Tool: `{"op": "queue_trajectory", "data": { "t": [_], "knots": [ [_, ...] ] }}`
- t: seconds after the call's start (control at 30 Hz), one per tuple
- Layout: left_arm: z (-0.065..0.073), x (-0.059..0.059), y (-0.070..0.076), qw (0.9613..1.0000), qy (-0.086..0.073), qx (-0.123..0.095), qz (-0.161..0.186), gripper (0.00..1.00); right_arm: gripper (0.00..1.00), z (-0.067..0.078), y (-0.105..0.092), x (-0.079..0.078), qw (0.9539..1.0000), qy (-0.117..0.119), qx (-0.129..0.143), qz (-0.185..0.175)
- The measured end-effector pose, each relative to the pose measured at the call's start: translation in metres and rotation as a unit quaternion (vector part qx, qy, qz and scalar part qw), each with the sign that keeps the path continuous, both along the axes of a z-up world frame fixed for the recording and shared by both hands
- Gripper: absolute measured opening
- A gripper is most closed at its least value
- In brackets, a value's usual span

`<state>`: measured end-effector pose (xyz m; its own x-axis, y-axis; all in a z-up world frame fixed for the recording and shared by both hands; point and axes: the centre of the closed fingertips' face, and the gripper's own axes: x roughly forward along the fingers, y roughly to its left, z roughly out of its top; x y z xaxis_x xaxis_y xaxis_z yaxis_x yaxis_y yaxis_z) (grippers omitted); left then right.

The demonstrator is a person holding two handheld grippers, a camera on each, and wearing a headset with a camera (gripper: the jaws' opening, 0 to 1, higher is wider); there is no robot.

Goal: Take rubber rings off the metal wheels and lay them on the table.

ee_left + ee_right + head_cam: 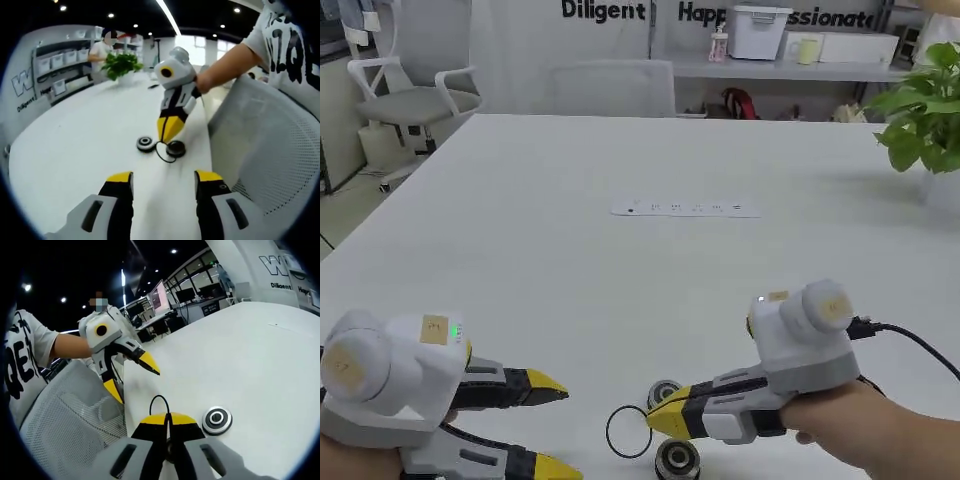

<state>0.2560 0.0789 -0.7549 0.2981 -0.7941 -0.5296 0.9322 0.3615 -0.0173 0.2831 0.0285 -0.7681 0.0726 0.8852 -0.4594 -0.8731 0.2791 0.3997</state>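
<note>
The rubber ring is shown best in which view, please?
The head view: the rubber ring shows as a nearly whole loop against the table, pinched by the right hand-held gripper. The left gripper view shows it small and thin; the right gripper view shows an arc above its jaws.

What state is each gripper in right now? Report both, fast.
Left gripper: open, nothing between its jaws.
Right gripper: closed, pinching the black rubber ring.
</note>
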Motion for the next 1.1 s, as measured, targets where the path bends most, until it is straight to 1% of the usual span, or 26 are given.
{"op": "queue_trajectory", "data": {
  "t": [0.13, 0.2, 0.33, 0.5, 0.53, 0.63, 0.7, 0.77, 0.93, 1.1],
  "knots": [
    [-0.002, 0.005, 0.011, 0.9998, 0.002, 0.003, 0.017, 0.53, 0.00, -0.004, 0.008, 0.004, 0.9999, -0.001, -0.007, -0.007],
    [-0.003, 0.007, 0.015, 0.9997, 0.004, 0.004, 0.024, 0.55, 0.00, -0.008, 0.011, 0.009, 0.9998, -0.002, -0.015, -0.016],
    [-0.003, 0.012, 0.021, 0.9994, 0.003, 0.007, 0.035, 0.57, 0.00, -0.012, 0.016, 0.016, 0.9992, 0.004, -0.019, -0.035],
    [-0.002, 0.019, 0.029, 0.9987, 0.000, 0.007, 0.050, 0.57, 0.00, -0.017, 0.025, 0.018, 0.9986, 0.005, -0.028, -0.044],
    [-0.003, 0.019, 0.031, 0.9986, 0.001, 0.007, 0.053, 0.58, 0.00, -0.018, 0.027, 0.018, 0.9985, 0.001, -0.031, -0.045],
    [-0.004, 0.020, 0.033, 0.9983, 0.001, 0.010, 0.057, 0.58, 0.00, -0.023, 0.029, 0.020, 0.9978, -0.004, -0.041, -0.052],
    [-0.005, 0.019, 0.035, 0.9983, 0.002, 0.013, 0.058, 0.58, 0.00, -0.029, 0.028, 0.022, 0.9965, -0.015, -0.060, -0.057],
    [-0.005, 0.019, 0.035, 0.9982, 0.003, 0.014, 0.058, 0.58, 0.00, -0.031, 0.028, 0.023, 0.9960, -0.021, -0.065, -0.058],
    [-0.006, 0.019, 0.038, 0.9980, 0.004, 0.017, 0.061, 0.58, 0.00, -0.032, 0.029, 0.023, 0.9956, -0.025, -0.066, -0.061],
    [-0.007, 0.019, 0.039, 0.9979, 0.004, 0.019, 0.062, 0.58, 0.06, -0.030, 0.029, 0.023, 0.9957, -0.031, -0.061, -0.062]
  ]
}}
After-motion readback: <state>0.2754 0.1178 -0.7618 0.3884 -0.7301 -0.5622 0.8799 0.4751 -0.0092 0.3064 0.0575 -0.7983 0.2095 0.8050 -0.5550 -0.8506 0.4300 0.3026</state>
